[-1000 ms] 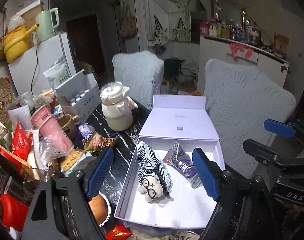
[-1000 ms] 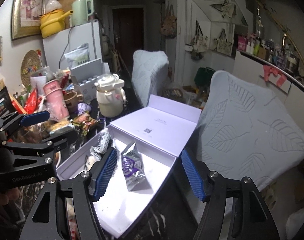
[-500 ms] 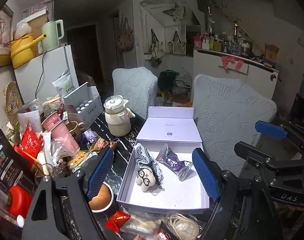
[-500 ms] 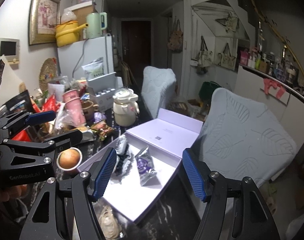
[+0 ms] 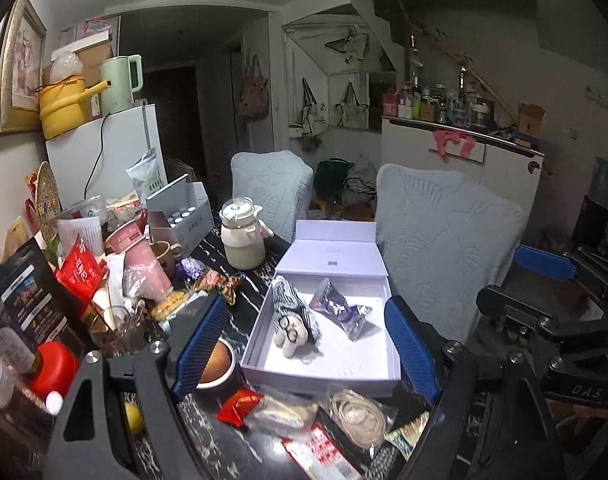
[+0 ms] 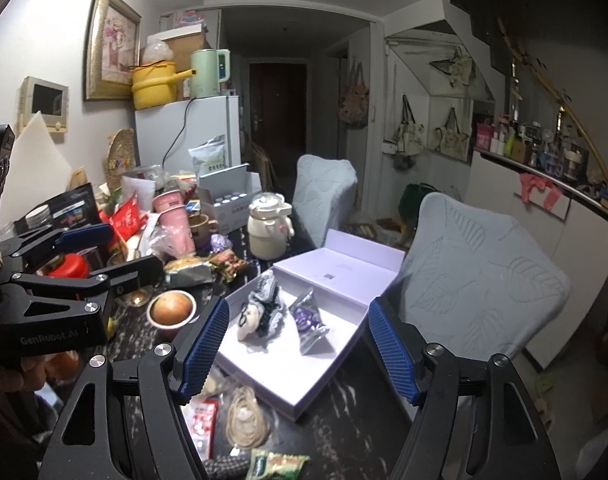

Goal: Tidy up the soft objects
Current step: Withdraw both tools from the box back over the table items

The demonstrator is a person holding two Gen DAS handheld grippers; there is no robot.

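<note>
Both your claws empty, pulled back from the box

Your left claw (image 5: 306,344) gapes wide; your right claw (image 6: 298,346) has just been opening. Beyond them, the striped plush doll (image 5: 291,316) and purple snack packet (image 5: 338,311) lie in the lavender box (image 5: 316,378), now farther off on the table (image 5: 260,276).

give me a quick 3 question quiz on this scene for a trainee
1. True or false: the striped doll lies inside the white box.
2. Multiple choice: what lies beside the doll in the box? A) a purple snack packet B) a pink cup C) a yellow pot
3. Fill in: the left gripper and the right gripper are both ____ and hold nothing.

Key
1. True
2. A
3. open. The right gripper's jaws have just been opening, with nothing between them.
</note>
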